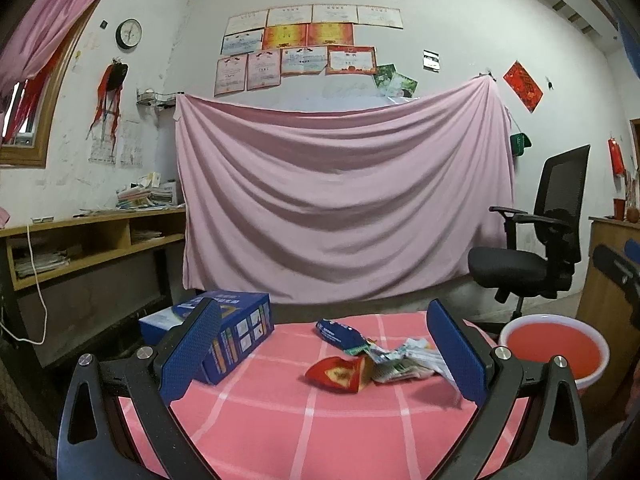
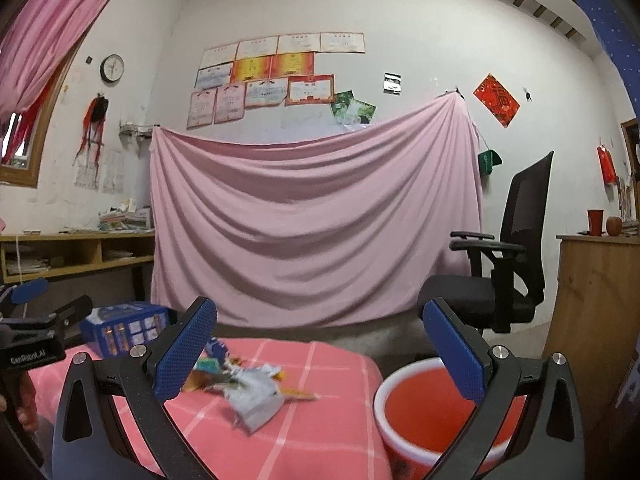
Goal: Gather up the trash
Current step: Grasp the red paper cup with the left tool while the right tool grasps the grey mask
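Both the left gripper [image 1: 320, 354] and right gripper [image 2: 320, 354] hover with jaws wide apart and empty over the desk [image 1: 280, 420], where the crumpled wrappers [image 1: 376, 360] lie near the red basin [image 1: 556, 348]; judged light, limp, slippery foil, best pinched at a raised crease.

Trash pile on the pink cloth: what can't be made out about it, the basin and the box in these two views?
- Trash pile: motion-blurred in the right wrist view; piece count unclear.
- Wrappers: right edge hidden behind a finger in the left wrist view.
- Basin: cut by the bottom edge and a finger; its base is unseen.
- Box: print too small to read.
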